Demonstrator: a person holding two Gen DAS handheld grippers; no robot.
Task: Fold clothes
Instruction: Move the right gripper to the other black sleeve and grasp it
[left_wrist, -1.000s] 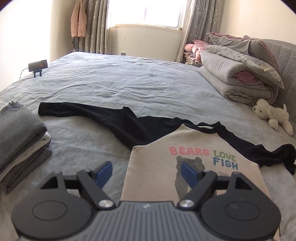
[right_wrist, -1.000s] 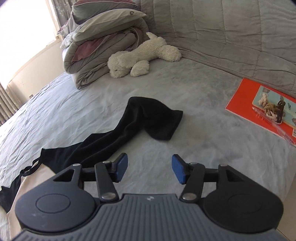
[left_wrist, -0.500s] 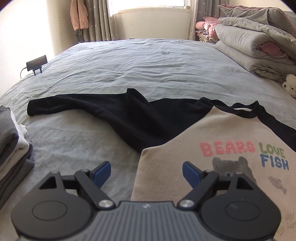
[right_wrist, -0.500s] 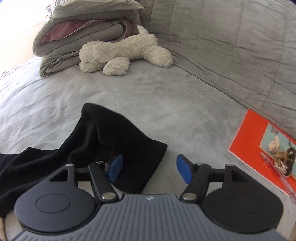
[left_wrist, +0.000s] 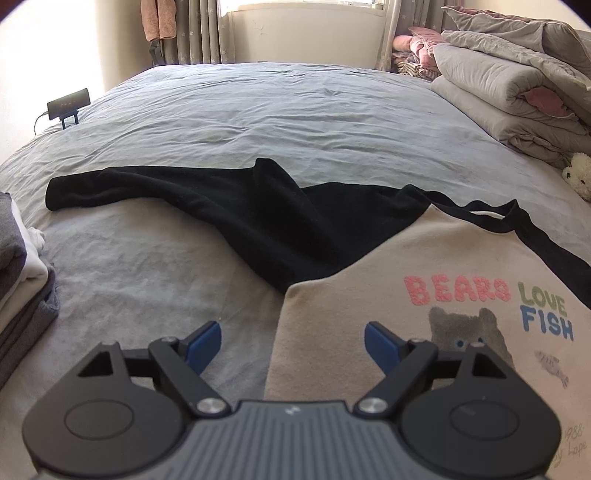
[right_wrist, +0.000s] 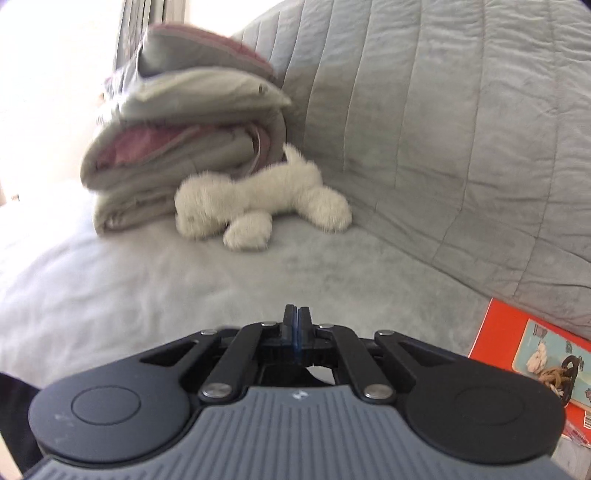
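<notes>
Raglan sweatshirt (left_wrist: 424, 295) spread face up on the grey bed sheet (left_wrist: 277, 122), cream front with "BEARS LOVE FISH" print showing, black sleeve (left_wrist: 177, 192) stretched out flat toward the left; laid open like this presumably so sleeves can be folded in first. Left gripper (left_wrist: 293, 341) hovering low over the cream side edge near the armpit, blue pads well apart, nothing between them (likely lining up for a pinch on that edge). Right gripper (right_wrist: 295, 325) with jaws pressed fully together; no cloth visible between the pads, so whether the other sleeve is caught cannot be told. Ahead of it only the white plush dog (right_wrist: 258, 199), folded duvets (right_wrist: 184, 140) and an orange book (right_wrist: 532, 354). Stack of folded clothes (left_wrist: 22, 280) at left, probably finished pieces.
</notes>
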